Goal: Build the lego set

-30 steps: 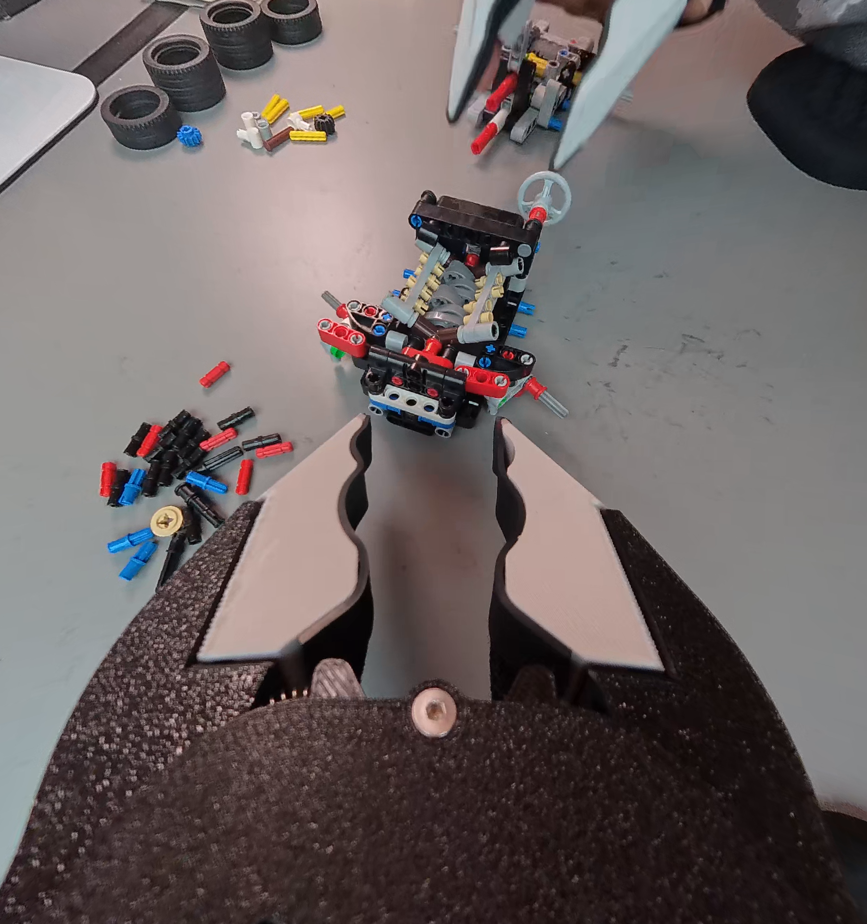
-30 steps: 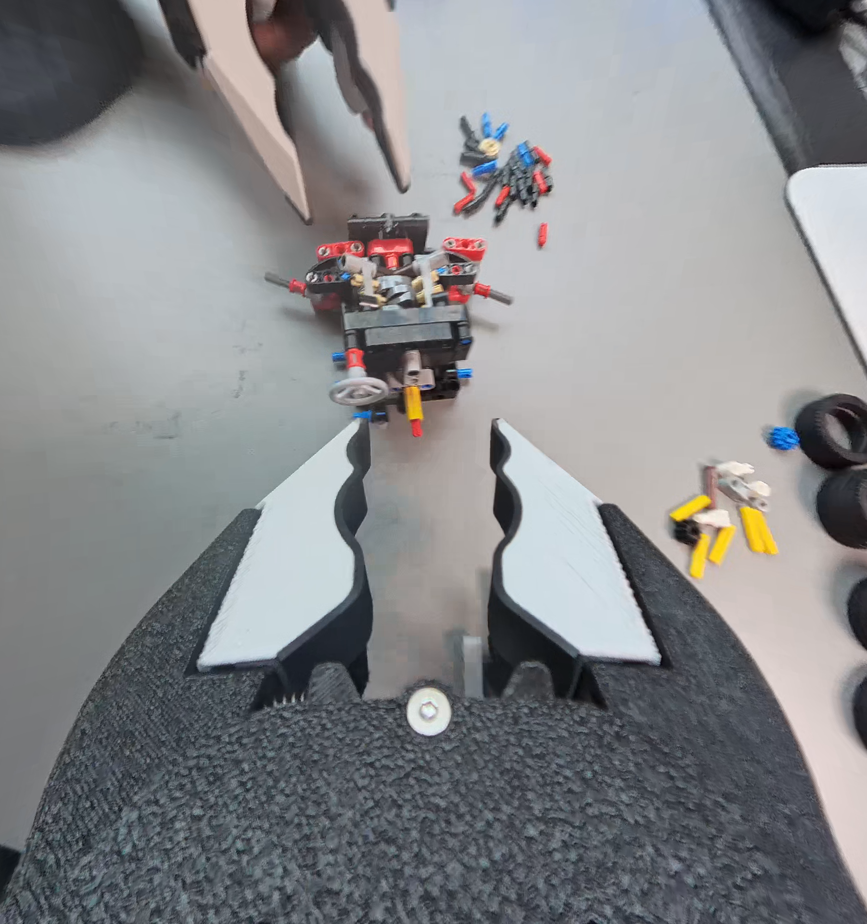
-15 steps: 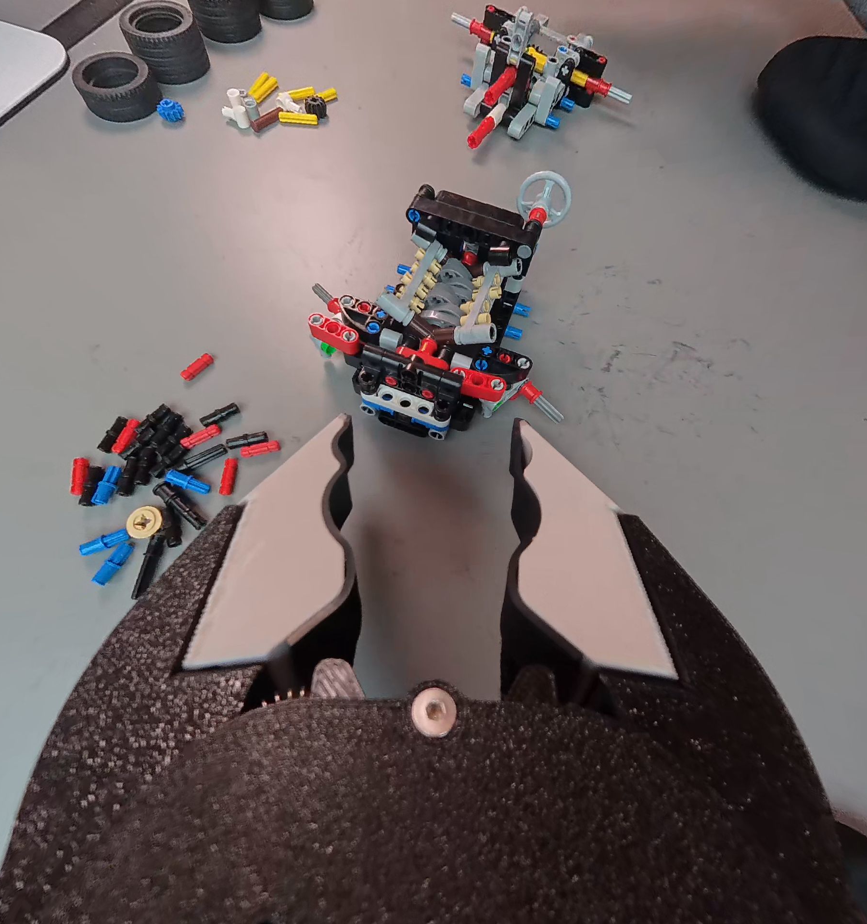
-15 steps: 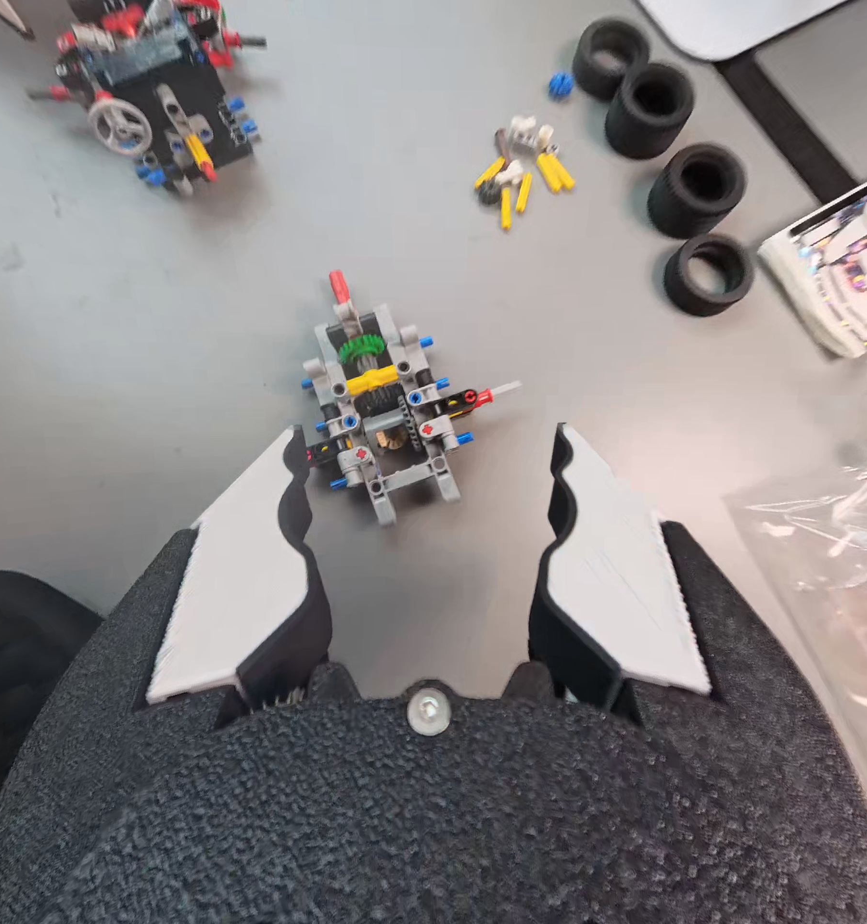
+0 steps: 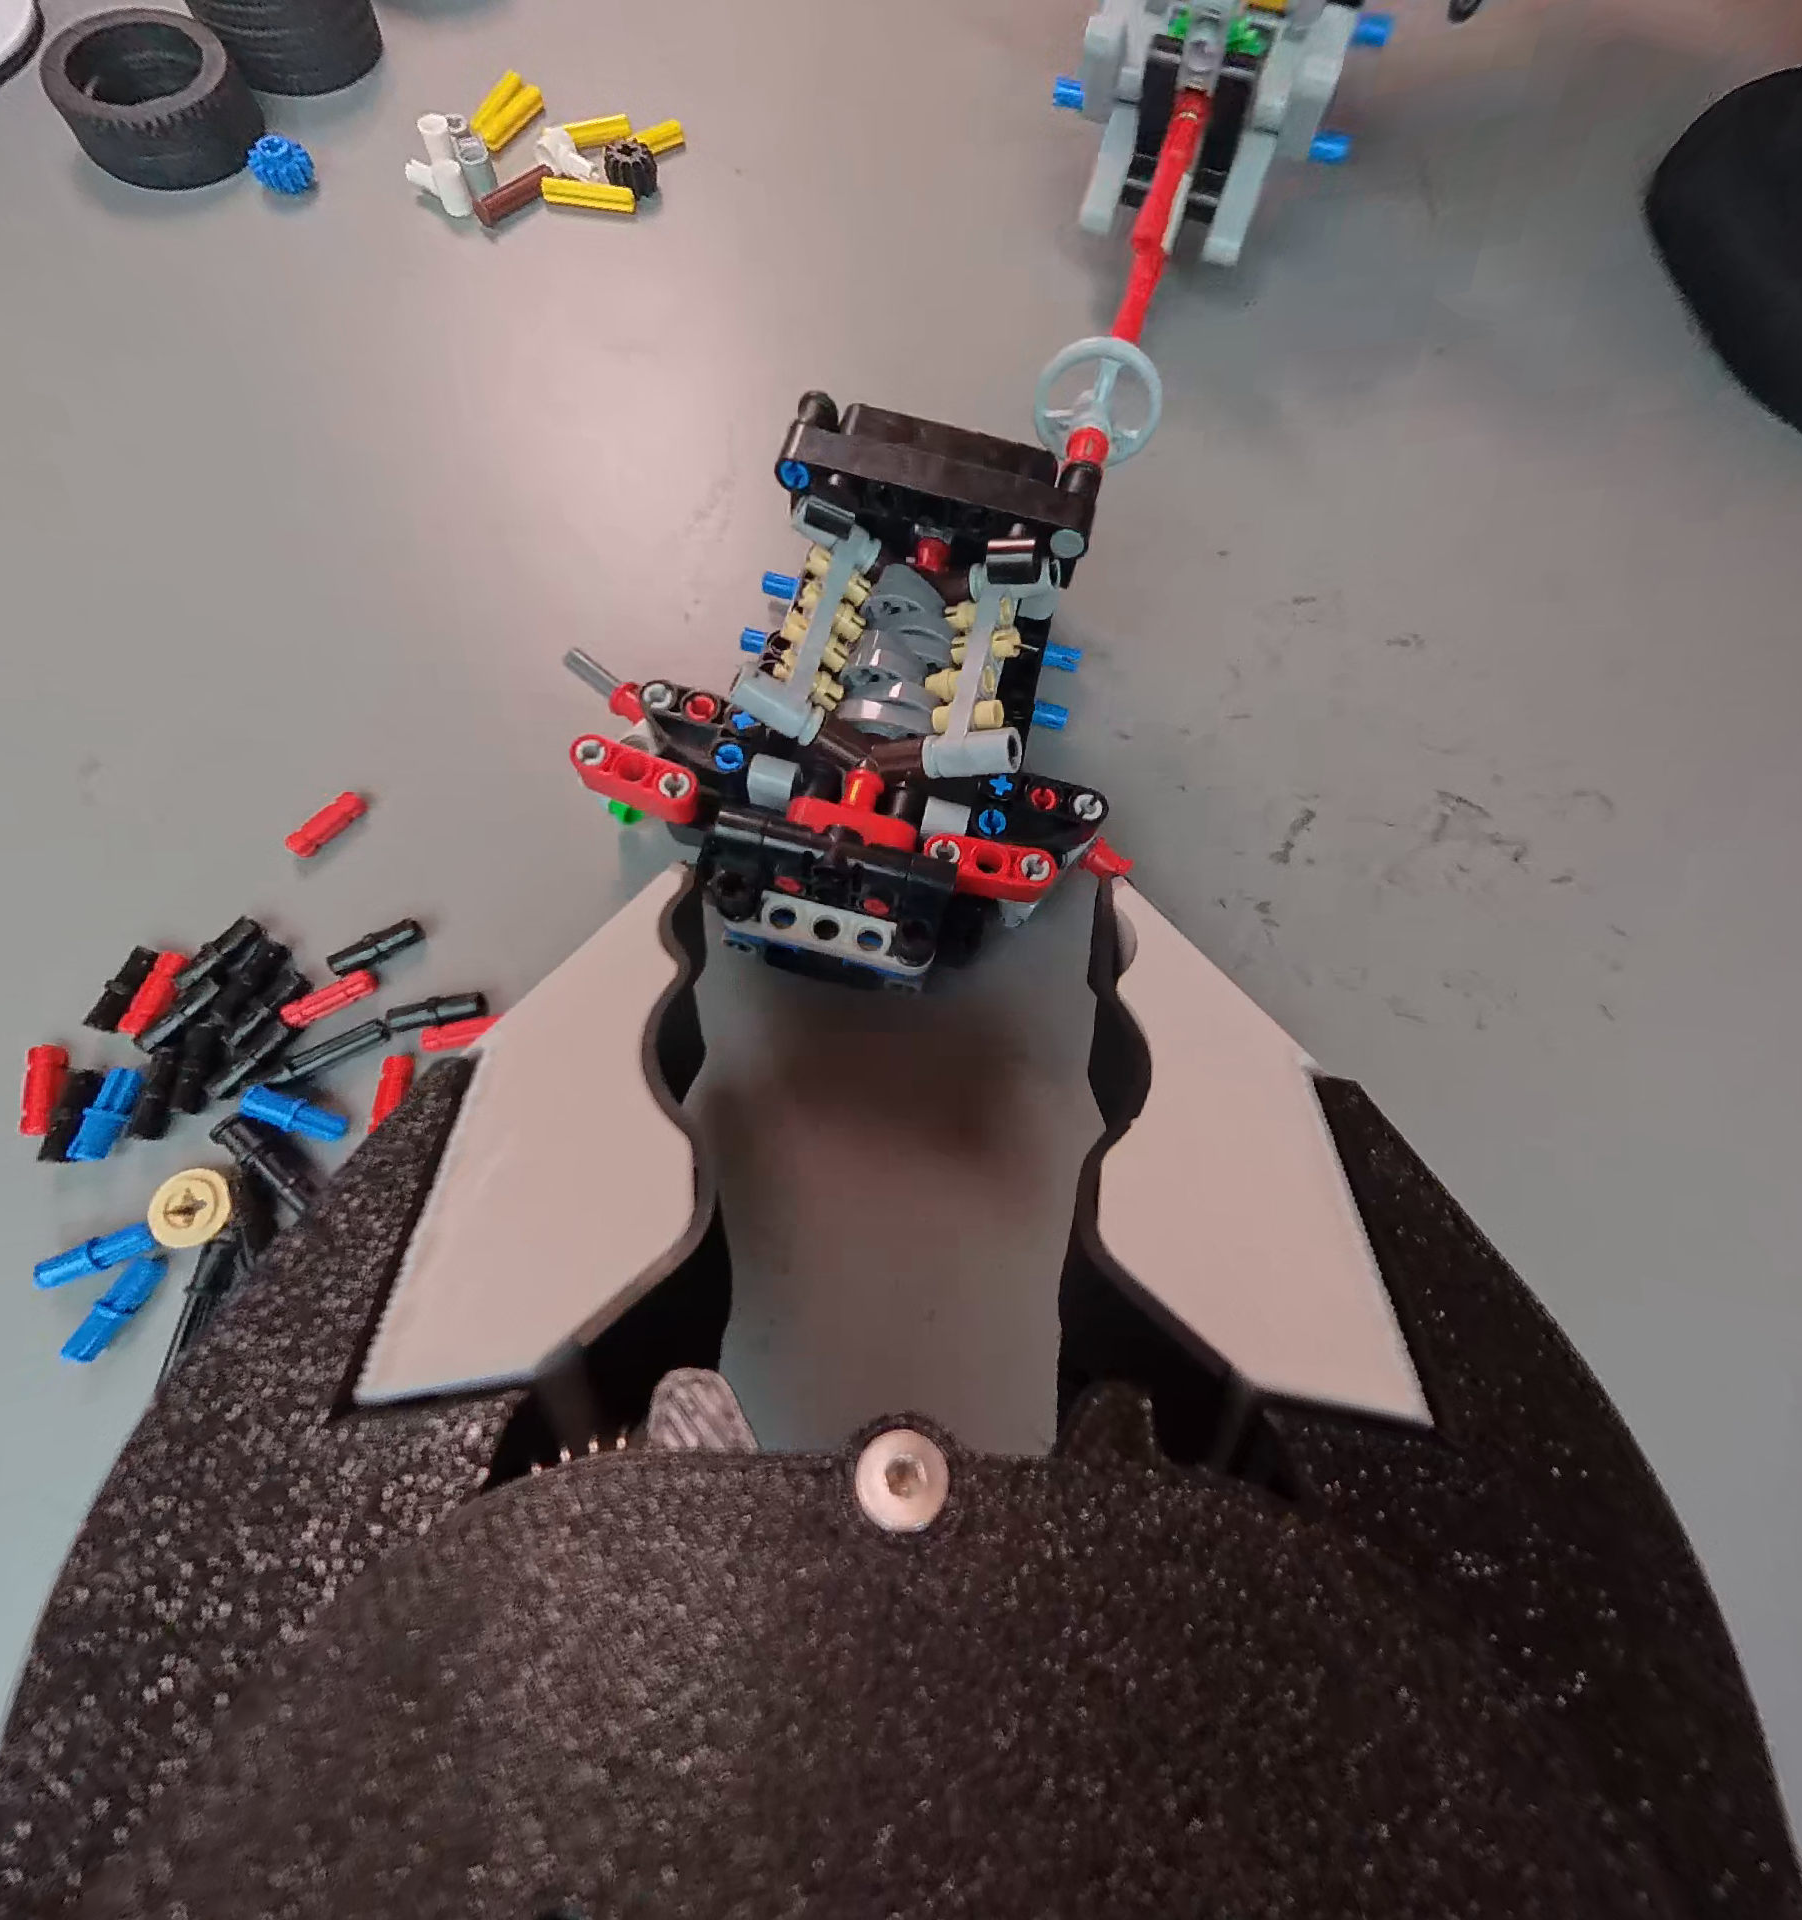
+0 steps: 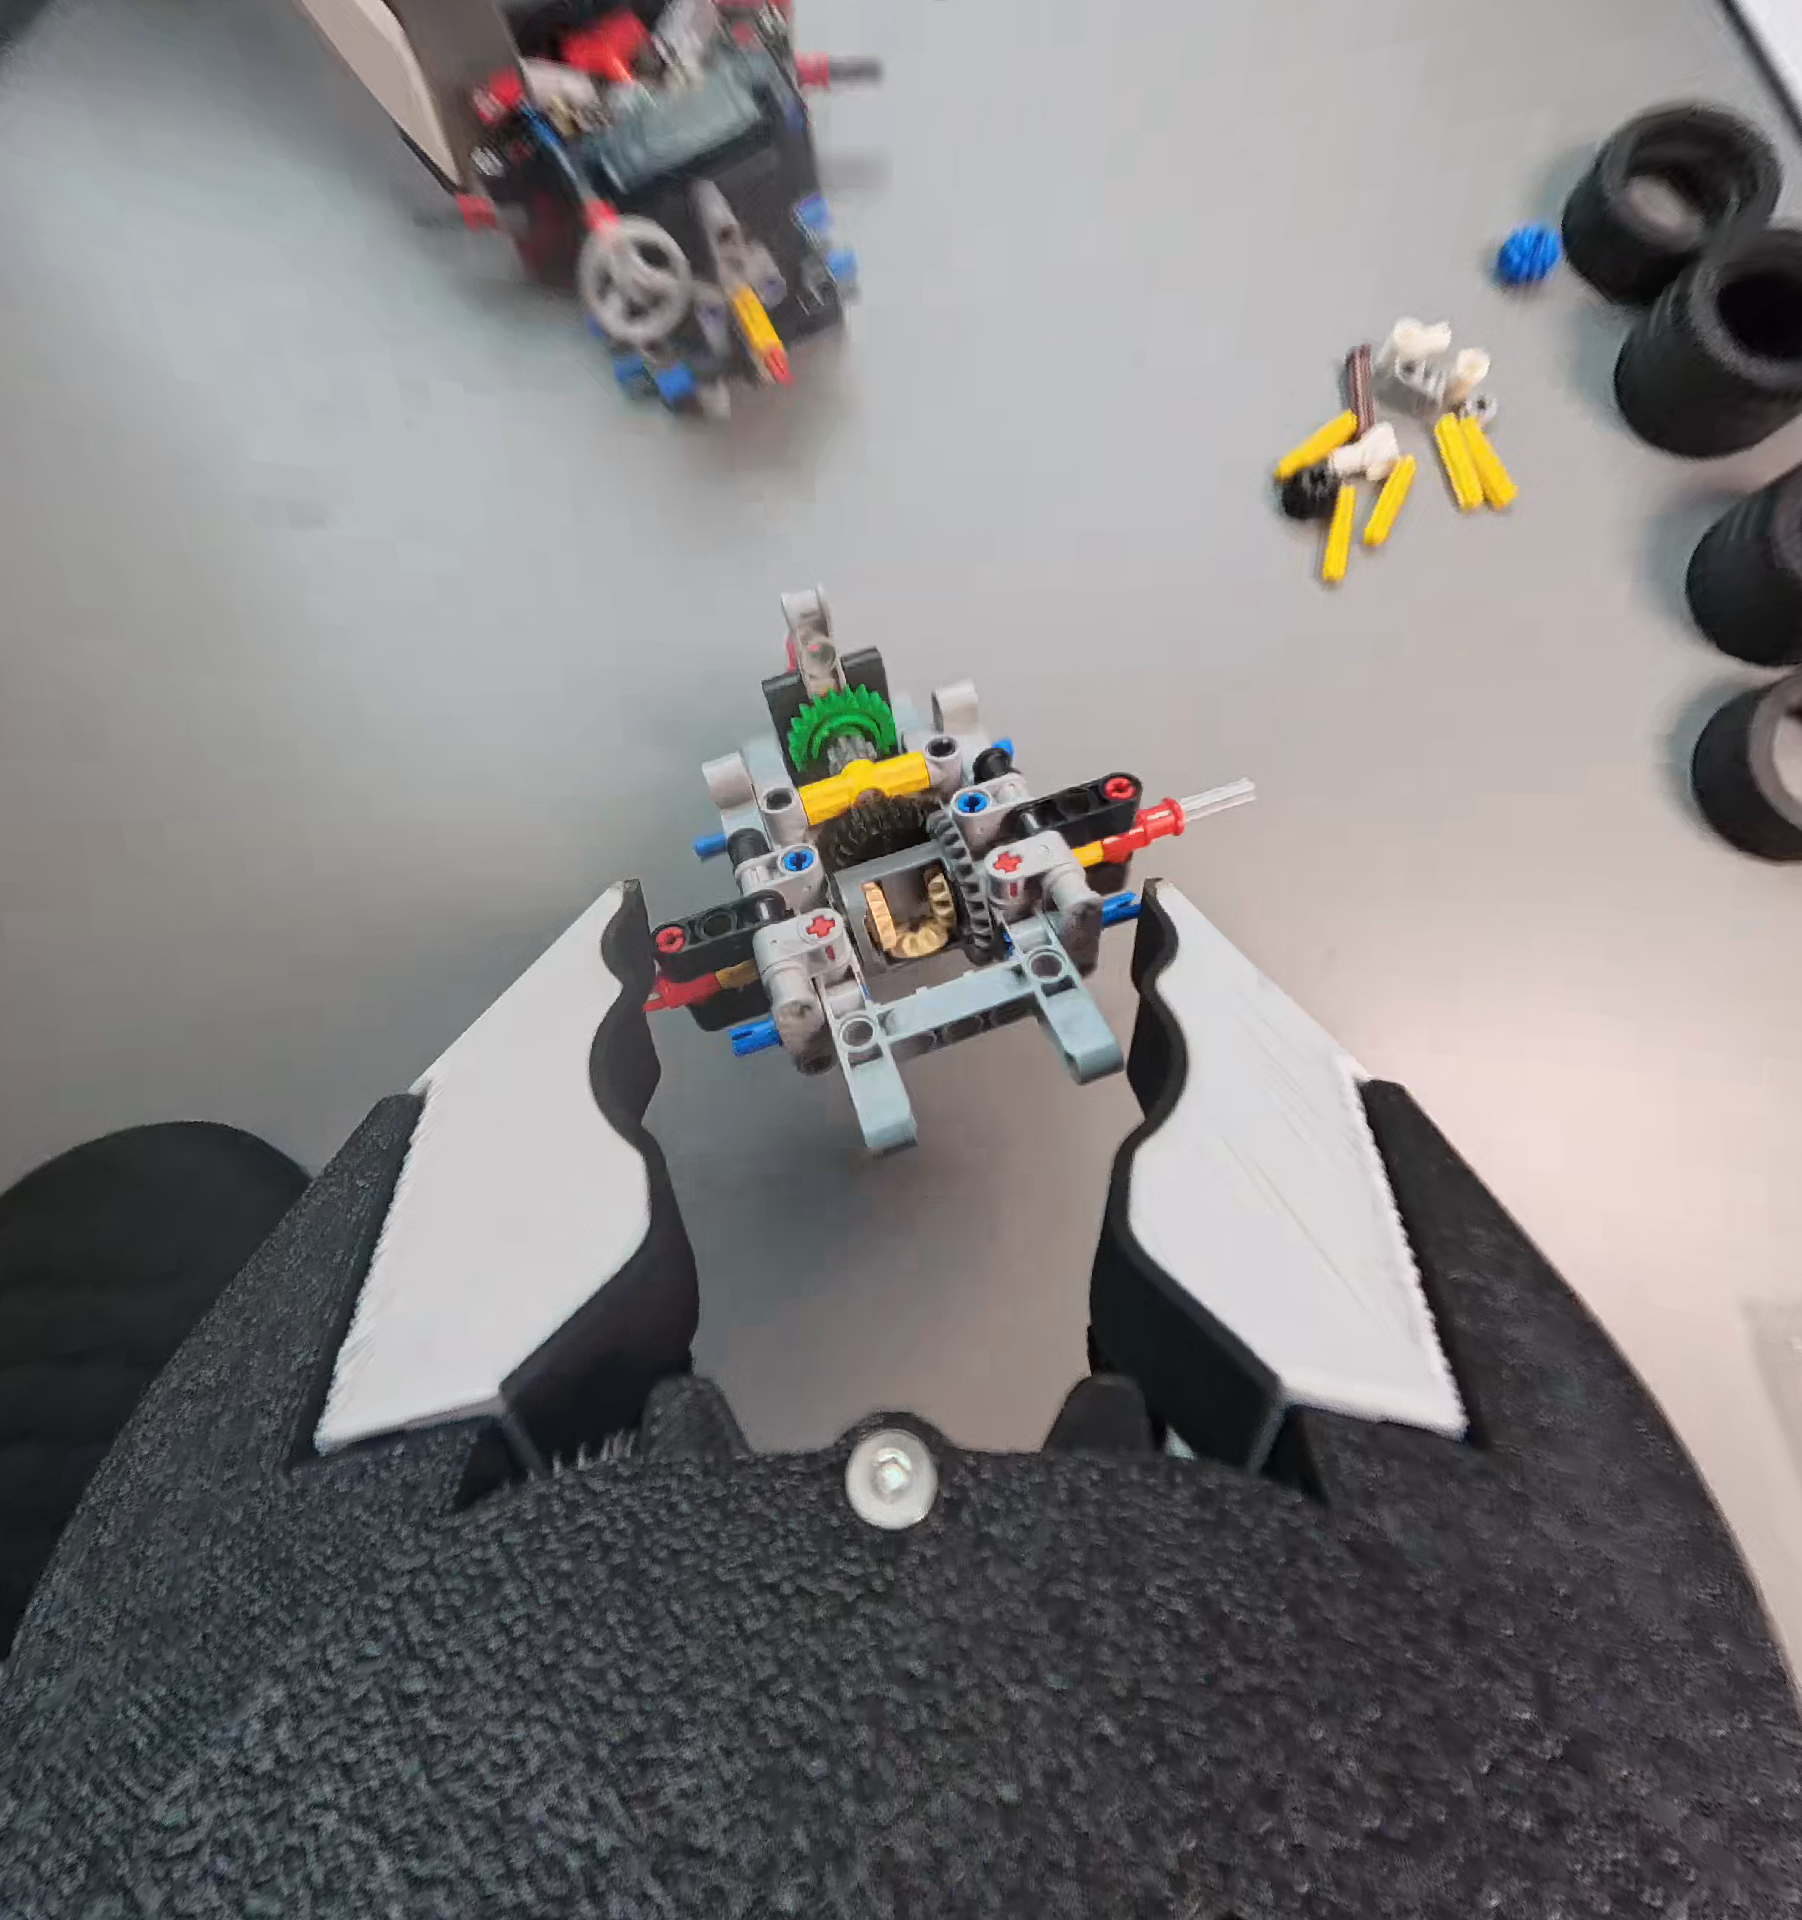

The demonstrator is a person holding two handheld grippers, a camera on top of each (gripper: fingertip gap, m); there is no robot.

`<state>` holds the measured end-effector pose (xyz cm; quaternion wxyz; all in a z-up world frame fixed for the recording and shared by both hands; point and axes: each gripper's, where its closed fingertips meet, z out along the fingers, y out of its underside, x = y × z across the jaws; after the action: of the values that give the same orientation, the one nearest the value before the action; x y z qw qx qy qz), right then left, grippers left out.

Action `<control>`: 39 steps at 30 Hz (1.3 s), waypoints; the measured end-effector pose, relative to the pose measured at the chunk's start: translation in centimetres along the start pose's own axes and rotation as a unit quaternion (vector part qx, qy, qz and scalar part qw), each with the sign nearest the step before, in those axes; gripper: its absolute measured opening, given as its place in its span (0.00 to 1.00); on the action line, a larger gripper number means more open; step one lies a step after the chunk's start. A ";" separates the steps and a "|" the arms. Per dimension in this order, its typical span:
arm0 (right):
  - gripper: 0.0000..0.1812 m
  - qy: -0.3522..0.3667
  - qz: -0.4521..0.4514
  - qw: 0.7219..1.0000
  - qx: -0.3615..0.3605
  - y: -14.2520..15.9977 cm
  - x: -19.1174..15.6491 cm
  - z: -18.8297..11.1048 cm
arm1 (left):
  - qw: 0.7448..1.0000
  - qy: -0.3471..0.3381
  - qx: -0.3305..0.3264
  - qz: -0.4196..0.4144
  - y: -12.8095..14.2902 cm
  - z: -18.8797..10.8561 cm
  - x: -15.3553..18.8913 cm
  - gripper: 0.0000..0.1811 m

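Both grippers are spread wide and hold nothing. Each has a sub-assembly at its tips.

The left gripper (image 5: 892, 894) has its jaws either side of the near end of the engine chassis (image 5: 902, 675), the black and red block with the grey steering wheel (image 5: 1099, 410) at its far end. The left jaw tip sits just beside the block's black front corner. The right jaw tip is near the red beam and the red axle stub that sticks out there. Whether they touch I can't tell.

The right gripper (image 6: 886, 904) straddles the grey differential assembly (image 6: 907, 883), which has a green gear at its far end and a tan gear in the middle. The side pins lie close to both jaw tips, and the grey forked legs point back between the jaws.

My read of the step: grab both modules so they can be joined.
- Left: advance a bit more so the jaws close on the solid black frame, not on the red axle stub, which would likely tilt the block.
- Right: close across the grey frame, clear of the thin red and clear axle out past the right jaw tip.
- Close slowly, since the parts could skid on the worktop (image 5: 1448, 727).

Beyond the left jaw lie loose pins (image 5: 211, 1049), well apart from the chassis. Tyres (image 6: 1749, 343) and yellow axles (image 6: 1396, 468) sit far off to the right of the right gripper's jaws, with nothing touching them.
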<state>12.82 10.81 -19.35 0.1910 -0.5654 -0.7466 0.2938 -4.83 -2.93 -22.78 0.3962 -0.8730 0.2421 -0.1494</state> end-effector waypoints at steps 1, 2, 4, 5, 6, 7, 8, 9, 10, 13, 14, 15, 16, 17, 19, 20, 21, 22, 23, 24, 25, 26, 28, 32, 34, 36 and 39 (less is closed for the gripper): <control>0.51 -0.011 -0.010 1.000 0.024 -1.1 -0.7 -0.6 | 1.000 -0.004 -0.002 0.003 -0.2 0.3 0.0 0.39; 0.50 -0.020 -0.021 0.998 0.052 -2.3 -1.4 -1.3 | 1.000 -0.006 -0.004 0.009 -0.4 0.7 0.0 0.37; 0.50 -0.038 -0.037 0.993 0.102 -4.3 -2.8 -2.7 | 1.000 -0.005 -0.005 0.020 -1.1 1.6 0.3 0.37; 0.50 -0.038 -0.044 0.991 0.118 -5.0 -3.1 -3.2 | 1.000 -0.005 -0.006 0.022 -1.5 2.1 0.3 0.37; 0.50 -0.036 -0.051 0.990 0.127 -5.5 -3.3 -3.6 | 1.000 -0.006 -0.006 0.024 -1.9 2.6 0.3 0.36; 0.50 -0.035 -0.056 0.989 0.135 -5.9 -3.5 -3.8 | 1.000 -0.006 -0.007 0.026 -2.4 3.2 0.4 0.36; 0.50 -0.038 -0.060 0.987 0.142 -6.3 -3.8 -3.9 | 1.000 -0.007 -0.008 0.029 -2.8 3.8 0.4 0.36; 0.50 -0.040 -0.064 0.986 0.149 -6.6 -4.0 -3.9 | 0.999 -0.007 -0.008 0.030 -3.4 4.4 0.4 0.36; 0.50 -0.042 -0.067 0.985 0.151 -6.9 -4.2 -3.8 | 0.999 -0.009 -0.008 0.031 -3.9 5.1 0.4 0.36; 0.50 -0.049 -0.083 0.981 0.168 -8.4 -5.1 -3.1 | 0.999 -0.014 -0.007 0.030 -5.8 7.3 0.3 0.36; 0.50 -0.054 -0.090 0.978 0.179 -9.1 -5.4 -2.9 | 0.999 -0.013 -0.007 0.031 -6.4 8.0 0.4 0.36; 0.50 -0.058 -0.095 0.975 0.192 -9.8 -5.8 -2.6 | 0.999 -0.001 -0.006 0.034 -7.0 8.7 0.7 0.38; 0.50 -0.062 -0.100 0.971 0.207 -10.7 -6.2 -2.3 | 0.999 0.013 0.000 0.035 -7.7 9.0 1.1 0.38; 0.50 -0.061 -0.106 0.967 0.224 -11.5 -6.5 -2.0 | 0.999 0.023 0.012 0.034 -8.5 8.8 1.2 0.38; 0.50 -0.057 -0.107 0.958 0.261 -13.2 -6.8 -1.6 | 0.997 0.049 0.045 0.034 -9.9 7.3 1.4 0.37; 0.50 -0.055 -0.105 0.952 0.284 -14.0 -7.0 -1.6 | 0.995 0.067 0.065 0.032 -10.3 6.0 1.6 0.38; 0.50 -0.053 -0.101 0.944 0.309 -14.9 -7.1 -1.6 | 0.991 0.096 0.086 0.030 -10.5 4.7 2.2 0.38; 0.50 -0.055 -0.094 0.934 0.339 -15.9 -7.4 -1.8 | 0.986 0.127 0.103 0.021 -10.4 3.3 2.7 0.36; 0.50 -0.072 -0.082 0.924 0.366 -16.8 -8.0 -1.9 | 0.980 0.157 0.119 0.010 -10.1 1.9 3.2 0.35; 0.50 -0.093 -0.068 0.914 0.390 -17.6 -8.7 -2.0 | 0.972 0.193 0.136 0.000 -9.7 0.5 3.9 0.33; 0.50 -0.115 -0.056 0.902 0.412 -18.2 -9.5 -2.0 | 0.962 0.226 0.151 -0.010 -9.3 -0.9 4.5 0.33; 0.50 -0.137 -0.049 0.891 0.430 -18.7 -10.4 -2.0 | 0.958 0.241 0.158 -0.016 -8.8 -2.1 4.6 0.38; 0.50 -0.167 -0.032 0.878 0.448 -19.3 -11.4 -1.8 | 0.962 0.227 0.150 -0.011 -7.3 -3.6 4.0 0.39; 0.50 -0.142 -0.021 0.887 0.438 -19.0 -11.3 0.5 | 0.951 0.257 0.169 -0.016 -6.0 -6.7 4.9 0.38; 0.50 -0.133 -0.003 0.889 0.439 -19.0 -11.2 1.9 | 0.953 0.254 0.163 -0.017 -5.2 -6.2 5.6 0.38; 0.50 -0.134 0.012 0.886 0.445 -19.2 -11.3 2.9 | 0.958 0.247 0.145 -0.010 -4.5 -5.0 6.3 0.36; 0.50 -0.132 0.006 0.890 0.436 -19.0 -11.8 3.9 | 0.962 0.236 0.134 0.013 -4.6 -4.3 7.1 0.23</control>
<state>-0.16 -4.89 -9.31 0.3157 -0.3860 -0.5584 0.6630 0.59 -6.78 -16.00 0.4431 -0.7487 0.3175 -0.3773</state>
